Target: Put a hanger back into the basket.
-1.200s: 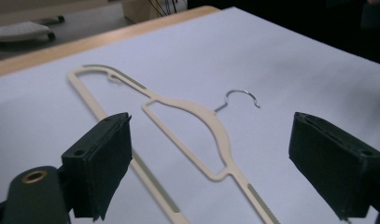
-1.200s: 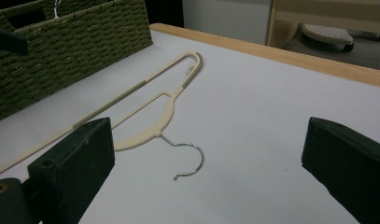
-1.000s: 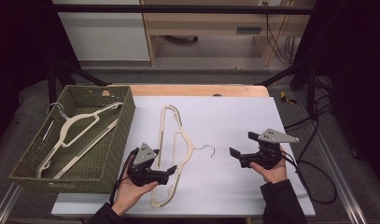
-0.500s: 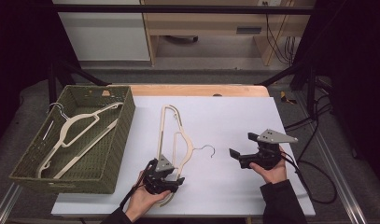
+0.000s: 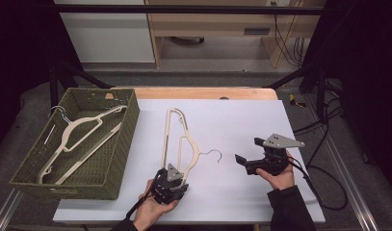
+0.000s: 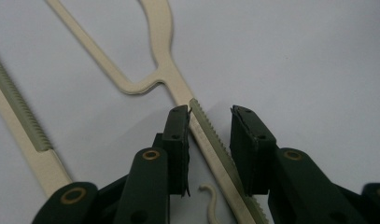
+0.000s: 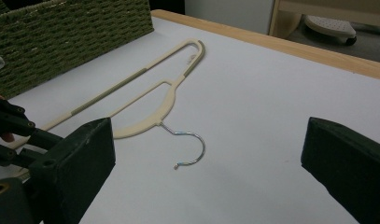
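Observation:
A cream plastic hanger [image 5: 197,153] with a metal hook [image 5: 214,154] lies flat on the white table [image 5: 241,120]. My left gripper [image 5: 170,169] is low over the hanger's near end. In the left gripper view its jaws [image 6: 210,122] have just been closing and straddle the ridged arm of the hanger [image 6: 162,28]; a gap still shows at the right pad [image 6: 246,135]. My right gripper [image 5: 248,150] hovers to the right of the hook, open and holding nothing. In the right gripper view its jaws [image 7: 208,158] stand wide, with the hanger [image 7: 169,100] ahead.
A green woven basket [image 5: 121,139] stands at the table's left with two more cream hangers [image 5: 80,130] inside; its wall [image 7: 75,32] shows in the right gripper view. A wooden strip [image 5: 203,92] runs along the table's far edge.
My left gripper has dropped and moved forward onto the hanger's near end, and its jaws have narrowed around the arm. The right gripper has stayed where it was.

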Demonstrator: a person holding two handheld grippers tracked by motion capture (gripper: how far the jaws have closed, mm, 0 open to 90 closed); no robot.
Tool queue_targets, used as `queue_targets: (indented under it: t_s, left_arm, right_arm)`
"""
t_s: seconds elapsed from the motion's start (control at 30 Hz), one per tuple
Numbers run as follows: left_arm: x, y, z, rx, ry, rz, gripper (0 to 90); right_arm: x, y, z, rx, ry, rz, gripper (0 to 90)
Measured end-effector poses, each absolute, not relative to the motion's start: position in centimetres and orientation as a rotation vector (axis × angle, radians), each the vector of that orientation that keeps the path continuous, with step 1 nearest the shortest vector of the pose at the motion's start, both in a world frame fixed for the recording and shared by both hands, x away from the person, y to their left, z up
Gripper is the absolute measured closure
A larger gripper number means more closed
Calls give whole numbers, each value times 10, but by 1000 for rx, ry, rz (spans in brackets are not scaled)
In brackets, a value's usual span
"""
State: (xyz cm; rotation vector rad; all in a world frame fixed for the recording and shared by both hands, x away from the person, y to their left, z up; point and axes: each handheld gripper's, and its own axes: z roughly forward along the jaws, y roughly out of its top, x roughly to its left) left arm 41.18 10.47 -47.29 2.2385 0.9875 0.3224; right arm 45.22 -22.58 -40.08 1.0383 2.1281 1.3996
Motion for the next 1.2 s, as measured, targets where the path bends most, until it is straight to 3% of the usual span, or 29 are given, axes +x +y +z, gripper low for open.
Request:
queue_targets:
  t_s: [0.87, 0.97, 1.1, 1.2]
  left_arm:
    - [408, 140, -467, 2281, 979, 210, 785]
    - [405, 139, -468, 2263, 1002, 235, 771]
    - [394, 129, -469, 2291, 991, 368, 756]
    - [397, 131, -469, 2299, 986, 334, 770]
  right_arm:
    - [454, -213, -407, 1016, 2177, 1377, 38]
    - [455, -211, -407, 1009, 2182, 1379, 39]
    - [456, -206, -409, 1006, 2189, 1382, 42]
    - [458, -198, -411, 980, 2209, 1381, 49]
